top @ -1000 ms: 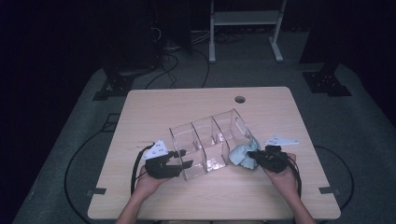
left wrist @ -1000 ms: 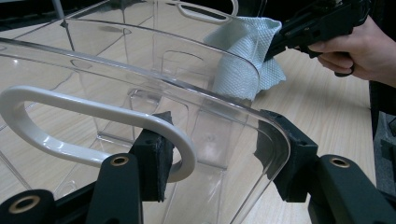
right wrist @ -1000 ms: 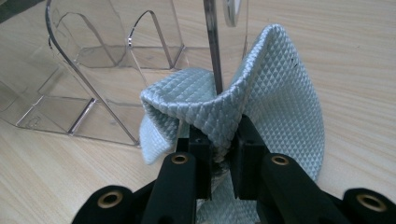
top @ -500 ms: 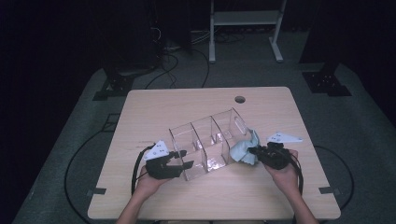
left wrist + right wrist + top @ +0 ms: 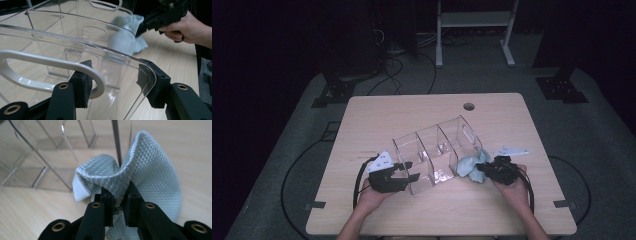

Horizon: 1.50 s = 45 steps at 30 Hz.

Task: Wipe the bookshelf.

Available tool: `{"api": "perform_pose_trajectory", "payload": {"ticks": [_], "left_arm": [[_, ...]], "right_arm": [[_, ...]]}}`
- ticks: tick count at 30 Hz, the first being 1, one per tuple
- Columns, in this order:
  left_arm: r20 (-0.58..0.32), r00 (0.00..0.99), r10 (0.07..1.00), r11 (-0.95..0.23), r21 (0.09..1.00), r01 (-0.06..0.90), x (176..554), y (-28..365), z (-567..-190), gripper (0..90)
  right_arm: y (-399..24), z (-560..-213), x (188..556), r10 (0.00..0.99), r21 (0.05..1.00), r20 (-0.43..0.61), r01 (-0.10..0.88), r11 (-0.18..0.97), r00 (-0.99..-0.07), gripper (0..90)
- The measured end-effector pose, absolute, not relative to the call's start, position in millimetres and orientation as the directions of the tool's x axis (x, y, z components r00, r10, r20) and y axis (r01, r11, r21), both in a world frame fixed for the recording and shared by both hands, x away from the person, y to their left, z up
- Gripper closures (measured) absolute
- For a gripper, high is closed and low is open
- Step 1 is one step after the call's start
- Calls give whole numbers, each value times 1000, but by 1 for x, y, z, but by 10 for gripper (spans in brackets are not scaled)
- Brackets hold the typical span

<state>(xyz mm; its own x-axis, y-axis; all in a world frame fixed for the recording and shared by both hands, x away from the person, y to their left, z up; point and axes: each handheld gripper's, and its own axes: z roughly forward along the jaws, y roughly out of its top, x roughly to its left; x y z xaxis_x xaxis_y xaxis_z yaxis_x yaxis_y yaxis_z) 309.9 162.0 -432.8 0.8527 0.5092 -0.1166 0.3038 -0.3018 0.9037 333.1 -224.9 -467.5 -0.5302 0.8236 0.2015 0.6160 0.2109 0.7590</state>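
A clear plastic organizer (image 5: 437,150) with three compartments lies tilted on the wooden table (image 5: 412,110). My left gripper (image 5: 412,171) is shut on its near left end. In the left gripper view (image 5: 117,83) one pad sits in the white-rimmed handle slot and the other on the outer corner of the clear wall (image 5: 75,32). My right gripper (image 5: 479,172) is shut on a light blue quilted cloth (image 5: 469,165) pressed against the organizer's right end. The right gripper view shows the jaws (image 5: 119,195) pinching a fold of the cloth (image 5: 150,167), with the organizer (image 5: 50,150) just behind.
A round cable hole (image 5: 469,106) sits near the table's far edge. Black cables trail from both grippers over the near edge. On the dark floor behind are a white metal frame (image 5: 474,20) and black stand bases (image 5: 562,87).
The right gripper has dipped slightly with the cloth at the organizer's right end. The left gripper and the organizer have stayed in place.
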Motion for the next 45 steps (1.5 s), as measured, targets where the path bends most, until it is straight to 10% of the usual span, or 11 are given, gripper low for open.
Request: {"api": "perform_pose_trajectory", "payload": {"ticks": [19,30,45], "left_arm": [[-118,855,505,-302,904,304,309,161,-433,460],[-114,855,506,-308,902,302,309,161,-433,460],[-114,855,506,-306,903,302,308,160,-433,459]], "right_arm": [[-177,-417,303,691,868,199,452,204,-695,801],[-168,-464,314,710,771,213,562,300,-671,800],[-171,-440,312,695,824,216,509,247,-686,799]]}}
